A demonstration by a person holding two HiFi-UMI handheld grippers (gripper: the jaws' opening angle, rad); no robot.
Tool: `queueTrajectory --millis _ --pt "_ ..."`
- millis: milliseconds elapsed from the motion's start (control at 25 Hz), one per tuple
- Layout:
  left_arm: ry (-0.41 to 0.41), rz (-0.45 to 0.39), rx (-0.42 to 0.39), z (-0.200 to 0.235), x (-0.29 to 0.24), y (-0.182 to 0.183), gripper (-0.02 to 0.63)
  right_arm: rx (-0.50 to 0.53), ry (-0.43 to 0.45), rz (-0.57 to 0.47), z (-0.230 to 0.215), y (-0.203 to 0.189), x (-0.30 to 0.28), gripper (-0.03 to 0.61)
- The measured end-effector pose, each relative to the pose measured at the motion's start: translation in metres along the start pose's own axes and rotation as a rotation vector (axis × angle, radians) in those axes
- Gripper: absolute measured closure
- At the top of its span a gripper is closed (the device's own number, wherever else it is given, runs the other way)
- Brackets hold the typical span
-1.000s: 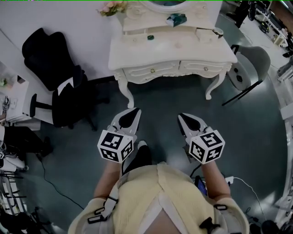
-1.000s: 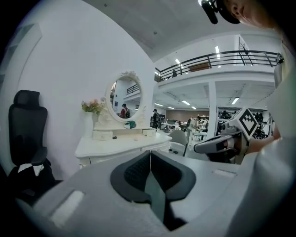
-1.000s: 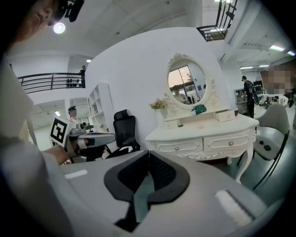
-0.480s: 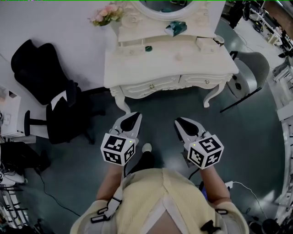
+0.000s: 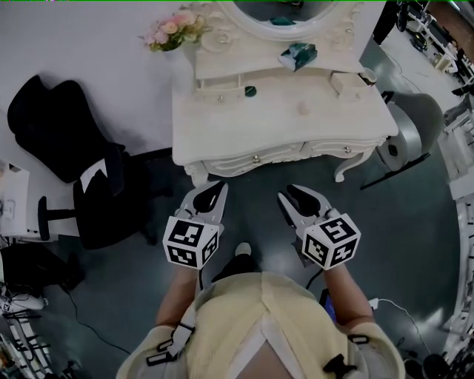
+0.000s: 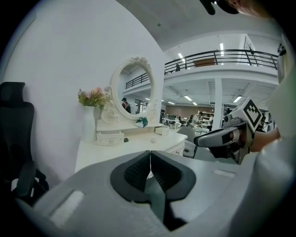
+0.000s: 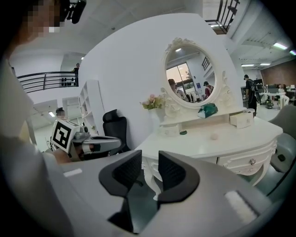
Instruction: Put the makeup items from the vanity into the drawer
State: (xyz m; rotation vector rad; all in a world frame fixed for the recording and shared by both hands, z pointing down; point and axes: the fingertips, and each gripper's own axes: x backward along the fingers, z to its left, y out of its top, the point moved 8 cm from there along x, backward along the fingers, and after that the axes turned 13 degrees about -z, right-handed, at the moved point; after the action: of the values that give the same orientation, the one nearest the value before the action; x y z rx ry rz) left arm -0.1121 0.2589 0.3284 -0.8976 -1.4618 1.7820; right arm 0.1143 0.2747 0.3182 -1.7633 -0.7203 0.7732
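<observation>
Head view, first voice: you stand facing the white vanity (image 5: 244,126) with both tools held low ahead of you, short of its front edge; your left gripper (image 5: 210,194) is clenched on nothing, pads pressed together, so it is only being carried along.

Second voice: your right gripper (image 5: 304,198) is the one getting ready; its jaws have just been opening and now stand apart, with only floor and a vanity leg showing between the pads; I judge that you free it early because a drawer knob has to be taken before any makeup.

First voice: agreed; the two front drawers (image 5: 259,158) both look shut, so nothing can go in yet; the makeup all sits up top and none of it is in either tool; a small dark green pot (image 5: 250,91) lies just in front of the little shelf, a pale round piece (image 5: 304,109) sits alone on the open top, a teal packet (image 5: 298,54) rests on the shelf under the oval mirror (image 5: 285,15), and a small white box (image 5: 344,80) stands near the right end.

Second voice: those pieces are small and well apart, so you probably fetch them one at a time; the flower vase (image 5: 178,29) at the back left corner is decoration, I think, and stays; the black office chair (image 5: 81,170) stands well off to your left.
</observation>
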Motion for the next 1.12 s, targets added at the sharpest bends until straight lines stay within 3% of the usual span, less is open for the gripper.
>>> queueTrajectory --millis 520,1120 --pt "-0.048 0.043 -0.013 0.059 -0.055 -0.001 0.607 0.016 -0.062 0.016 -0.033 0.014 -0.073 0.417" --pt "-0.027 0.075 0.019 0.047 -0.167 -0.015 0.606 0.065 -0.058 0.086 -0.168 0.031 -0.129 0.417"
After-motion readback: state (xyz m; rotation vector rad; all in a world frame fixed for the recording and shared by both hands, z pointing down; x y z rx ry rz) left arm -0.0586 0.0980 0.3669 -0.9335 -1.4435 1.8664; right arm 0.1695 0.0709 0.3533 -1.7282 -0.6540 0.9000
